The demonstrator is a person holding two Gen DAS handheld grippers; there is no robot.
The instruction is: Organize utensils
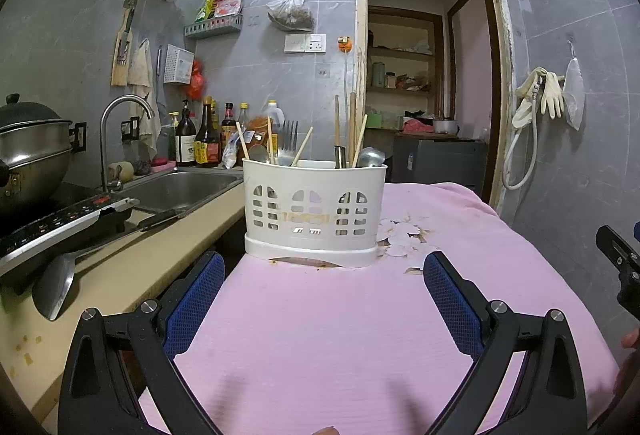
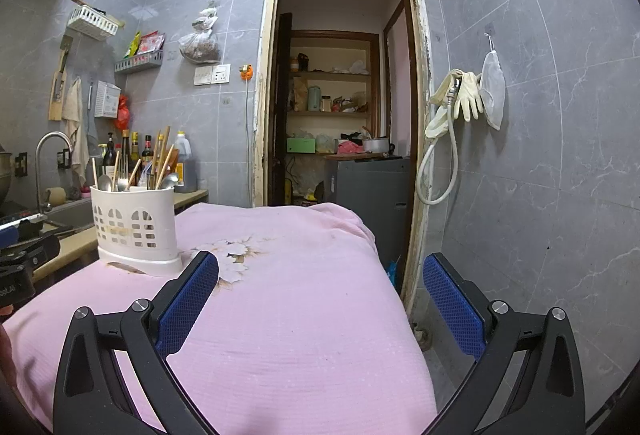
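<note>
A white slotted utensil holder (image 1: 315,211) stands upright on a pink cloth (image 1: 320,335) that covers the work surface, set at the cloth's far left edge, just beside the beige counter (image 1: 160,255); a brown stain shows on the cloth at the holder's base. Inside the holder, all standing roughly upright, are wooden chopsticks (image 1: 352,129), a fork (image 1: 289,143), a small spoon (image 1: 259,154) on the left side and a larger metal spoon (image 1: 371,157) on the right side; which compartment each sits in cannot be told. The left gripper (image 1: 324,267) hovers low over the cloth facing the holder, its blue-padded fingers (image 1: 200,295) spread wide and holding nothing; the holder lies ahead of them, apart from both pads. The right gripper (image 2: 320,271) hangs over the cloth's right part, pointed toward an open doorway (image 2: 340,87), its fingers (image 2: 452,299) likewise parted and empty; from its camera the utensil holder (image 2: 134,231) sits at the far left edge of the cloth, near the left fingertip but not touching it. On the counter to the left are a steel sink (image 1: 180,189) with a curved tap (image 1: 120,139), a row of sauce bottles (image 1: 206,139) against the tiled wall, and a lidded metal pot (image 1: 32,151) on a cooktop (image 1: 60,227); a metal spatula (image 1: 54,287) lies at the counter's near edge. Pale rubber gloves (image 2: 468,95) hang on the right-hand wall beside the doorway.
</note>
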